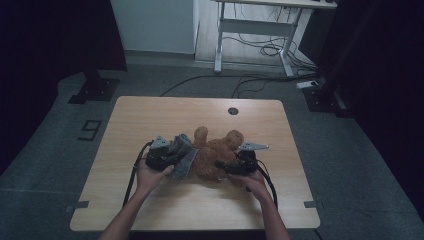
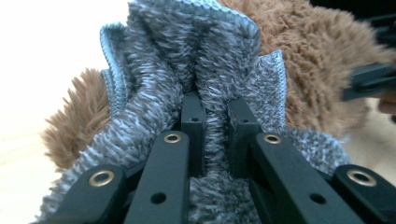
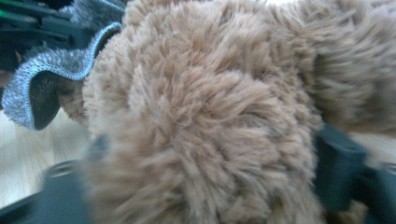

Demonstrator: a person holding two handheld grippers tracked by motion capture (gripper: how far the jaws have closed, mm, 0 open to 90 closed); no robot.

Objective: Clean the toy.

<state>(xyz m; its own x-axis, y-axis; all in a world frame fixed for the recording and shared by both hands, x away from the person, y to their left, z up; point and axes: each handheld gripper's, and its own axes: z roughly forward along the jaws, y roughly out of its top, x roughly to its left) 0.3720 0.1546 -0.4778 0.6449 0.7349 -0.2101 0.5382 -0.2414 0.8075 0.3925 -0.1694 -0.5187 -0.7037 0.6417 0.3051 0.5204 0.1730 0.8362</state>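
A brown teddy bear (image 1: pixel 217 152) lies in the middle of the wooden table (image 1: pixel 150 117). A fuzzy grey cloth (image 1: pixel 186 161) with a light blue hem hangs against the bear's left side. My left gripper (image 1: pixel 184 152) is shut on a fold of this grey cloth (image 2: pixel 205 60), pinched between the two jaws of the left gripper (image 2: pixel 217 116), with brown fur (image 2: pixel 317 51) right behind it. My right gripper (image 1: pixel 223 167) comes in from the bear's right side. In the right gripper view a rounded furry part of the bear (image 3: pixel 201 121) sits squeezed between the jaws of the right gripper (image 3: pixel 205 182).
A round cable hole (image 1: pixel 233 111) sits near the table's far edge. Beyond the table stand a white desk frame (image 1: pixel 255 30) with loose cables on the floor, and black stand bases (image 1: pixel 95 90) at left and right. A "9" mark (image 1: pixel 90 130) lies on the floor.
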